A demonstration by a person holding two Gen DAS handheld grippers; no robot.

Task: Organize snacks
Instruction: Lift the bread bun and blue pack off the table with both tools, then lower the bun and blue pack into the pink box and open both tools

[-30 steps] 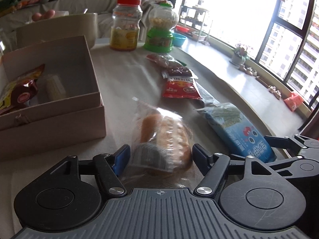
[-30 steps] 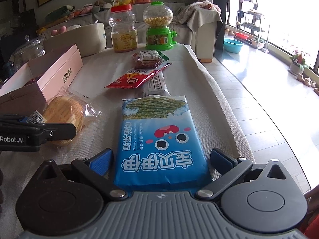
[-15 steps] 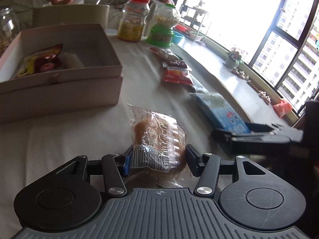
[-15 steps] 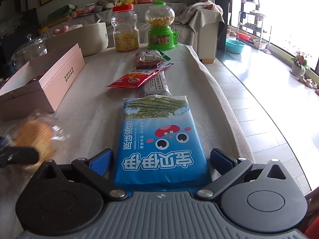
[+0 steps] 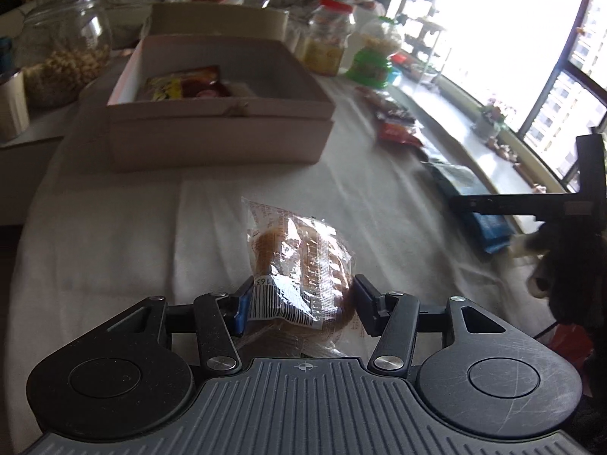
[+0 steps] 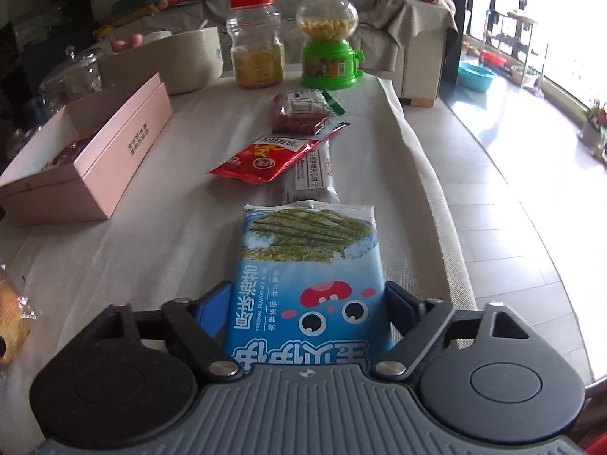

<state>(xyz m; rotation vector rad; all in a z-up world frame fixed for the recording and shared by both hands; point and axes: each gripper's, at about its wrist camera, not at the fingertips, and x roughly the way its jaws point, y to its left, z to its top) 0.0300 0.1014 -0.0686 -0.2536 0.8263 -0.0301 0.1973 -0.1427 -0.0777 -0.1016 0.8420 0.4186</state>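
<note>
My left gripper [image 5: 299, 305] is shut on a clear-wrapped bread bun [image 5: 299, 261] and holds it above the white cloth, short of the open pink box [image 5: 216, 129]. The box holds a few snack packs [image 5: 186, 85]. My right gripper [image 6: 309, 303] is shut on the near end of a blue seaweed snack pack [image 6: 309, 265] that lies on the table. The box also shows in the right wrist view [image 6: 87, 151] at left. A red packet [image 6: 265, 157], a grey wrapped bar [image 6: 313, 168] and a dark snack bag [image 6: 303, 112] lie in a row beyond the blue pack.
A red-lidded jar [image 6: 258, 41], a green candy dispenser [image 6: 330, 38] and a cream tub [image 6: 167, 58] stand at the table's far end. A glass jar [image 5: 64, 49] stands left of the box. The table's right edge [image 6: 436, 189] drops to the floor.
My left gripper has lifted the bun and pulled back leftward, now facing the box. My right gripper has closed onto the blue pack's sides.
</note>
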